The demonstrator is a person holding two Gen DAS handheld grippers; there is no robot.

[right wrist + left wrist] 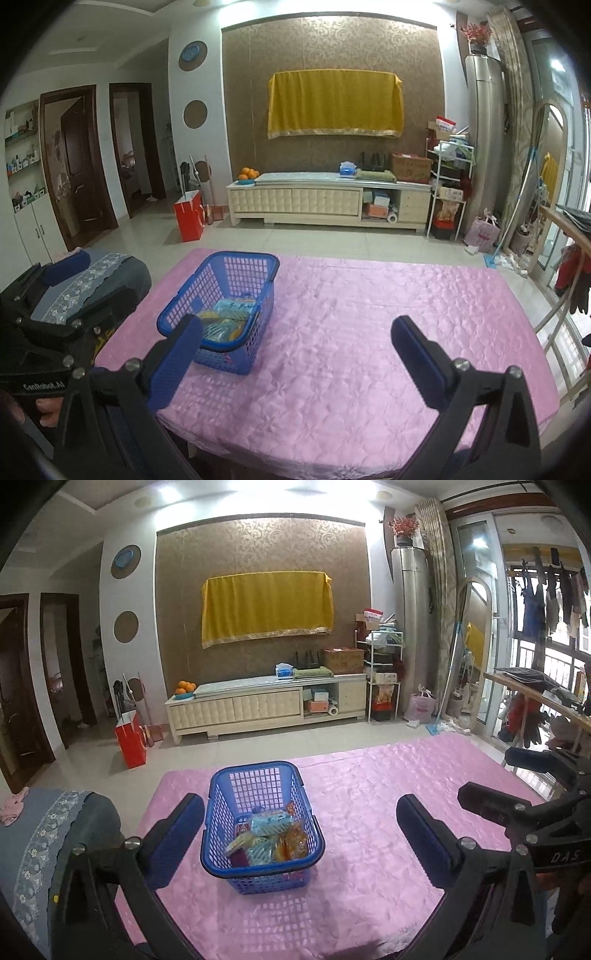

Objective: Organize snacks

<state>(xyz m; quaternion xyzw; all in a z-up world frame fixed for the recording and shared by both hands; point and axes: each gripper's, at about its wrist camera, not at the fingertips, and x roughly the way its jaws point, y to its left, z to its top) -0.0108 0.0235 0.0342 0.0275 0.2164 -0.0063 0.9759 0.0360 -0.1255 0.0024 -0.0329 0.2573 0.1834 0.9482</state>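
A blue plastic basket (229,801) stands on the pink tablecloth (369,805) and holds several snack packets (271,840). My left gripper (301,834) is open and empty, its fingers on either side of the basket, above and near it. In the right wrist view the basket (236,280) sits left of centre with the packets (229,317) inside. My right gripper (295,354) is open and empty above the bare cloth, right of the basket. The right gripper also shows at the right edge of the left wrist view (491,786).
A grey-blue chair back with lace trim (55,834) stands at the table's left edge. Beyond the table lie tiled floor, a red bag (131,740), a cream TV cabinet (266,705) and a wooden rack (535,698) at the right.
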